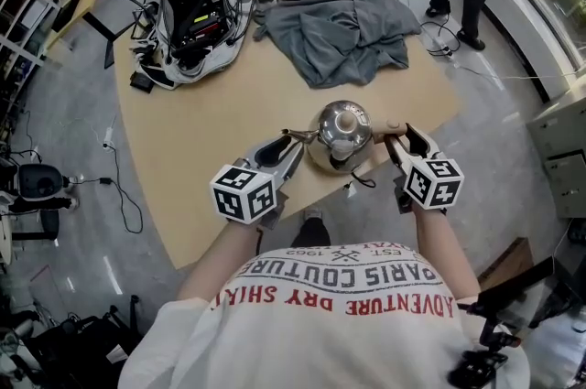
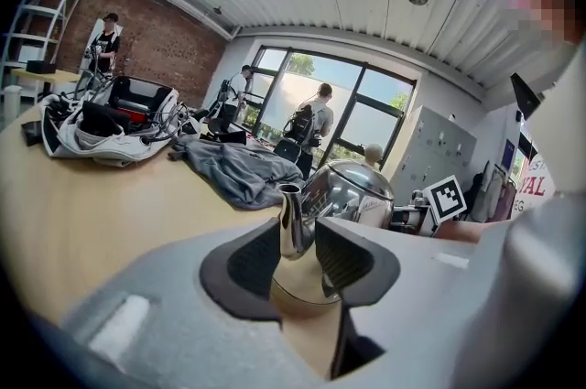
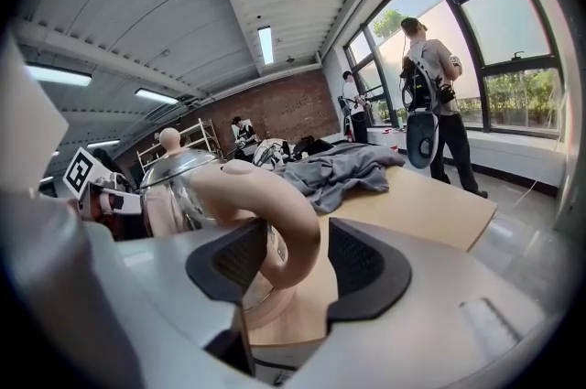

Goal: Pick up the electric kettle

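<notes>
Plainly, the shirt [image 1: 348, 309] reads "PARIS COUTURE"; the kettle [image 1: 341, 133] stands upright.

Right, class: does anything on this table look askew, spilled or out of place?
The grey cloth lies crumpled at the table's far side, and the kettle stands upright close to the near edge. Nothing looks spilled.

Both forearms reach toward the far side, well apart. The left gripper [image 1: 289, 143] and right gripper [image 1: 399, 140] tilt gently downward, jaws spread wide, clamping nothing.
</notes>
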Available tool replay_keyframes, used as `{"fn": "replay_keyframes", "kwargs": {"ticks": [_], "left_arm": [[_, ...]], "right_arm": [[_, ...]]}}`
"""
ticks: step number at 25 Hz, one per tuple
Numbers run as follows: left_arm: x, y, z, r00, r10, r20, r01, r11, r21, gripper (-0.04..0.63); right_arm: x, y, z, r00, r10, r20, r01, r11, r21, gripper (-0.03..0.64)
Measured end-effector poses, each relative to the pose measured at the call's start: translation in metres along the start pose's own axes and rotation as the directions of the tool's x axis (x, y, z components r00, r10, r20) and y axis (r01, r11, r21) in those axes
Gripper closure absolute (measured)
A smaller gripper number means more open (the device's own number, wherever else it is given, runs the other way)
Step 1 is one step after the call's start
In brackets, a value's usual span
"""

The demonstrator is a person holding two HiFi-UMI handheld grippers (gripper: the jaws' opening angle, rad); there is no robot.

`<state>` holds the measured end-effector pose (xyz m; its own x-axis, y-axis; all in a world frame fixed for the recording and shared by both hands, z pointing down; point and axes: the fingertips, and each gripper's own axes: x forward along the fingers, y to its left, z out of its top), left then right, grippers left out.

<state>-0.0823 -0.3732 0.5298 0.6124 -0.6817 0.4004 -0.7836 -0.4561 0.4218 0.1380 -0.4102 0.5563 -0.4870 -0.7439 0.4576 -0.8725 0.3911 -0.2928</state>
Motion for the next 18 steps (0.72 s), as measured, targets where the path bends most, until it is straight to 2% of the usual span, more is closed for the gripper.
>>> {"fn": "replay_keyframes", "kwargs": {"ticks": [15,18], "left_arm": [[0.021,0.002,0.004,1.0,0.0,-0.027,0.0,1.0,0.013,0.473],[0.021,0.004,0.004,1.0,0.004,-0.027,-0.004,1.0,0.006,0.492]], "right_arm": [[0.012,0.001,0.0,1.0,0.003,-0.015,-0.003,1.0,0.017,0.43],[0.012,0.001,-0.001,1.0,0.006,-0.02,-0.006,1.0,0.018,0.433]]}}
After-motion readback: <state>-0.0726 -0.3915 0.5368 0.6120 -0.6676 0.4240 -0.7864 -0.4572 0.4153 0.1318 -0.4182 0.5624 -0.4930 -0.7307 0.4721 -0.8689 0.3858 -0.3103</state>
